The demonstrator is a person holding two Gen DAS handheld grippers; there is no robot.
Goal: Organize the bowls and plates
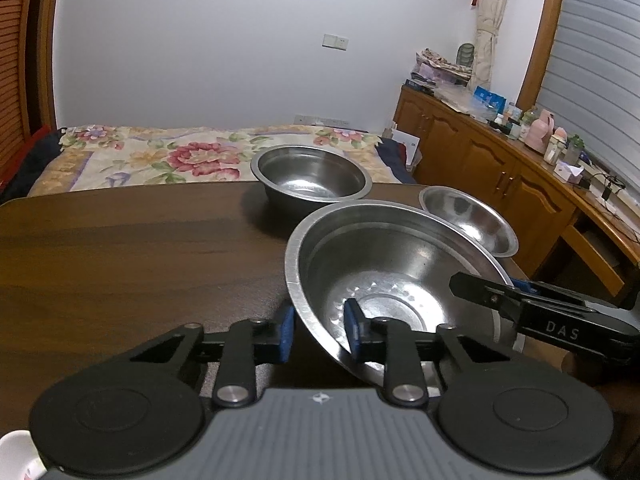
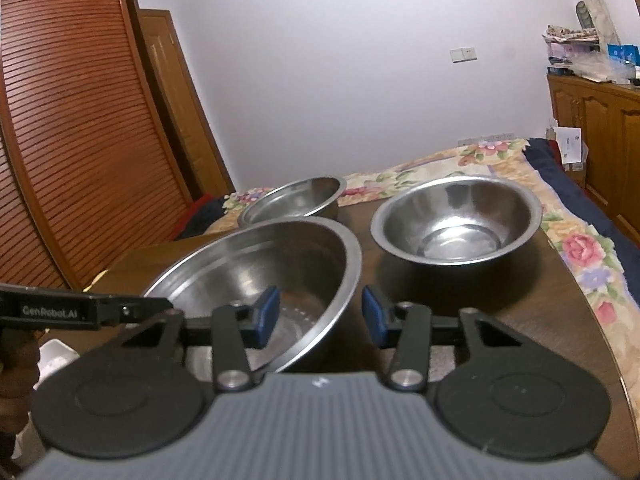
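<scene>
Both grippers straddle opposite rims of the large steel bowl (image 1: 396, 276), tilted above the dark table (image 1: 120, 260). The left gripper (image 1: 320, 334) seems clamped on; the right gripper's (image 2: 320, 318) pads still show a gap.

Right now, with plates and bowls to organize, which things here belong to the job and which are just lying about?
Part of the job:
large steel bowl, its rim between the pads of both the left hand-held gripper and the right hand-held gripper
deep steel bowl
small steel bowl

Lying about:
floral bedspread
cabinet clutter
</scene>
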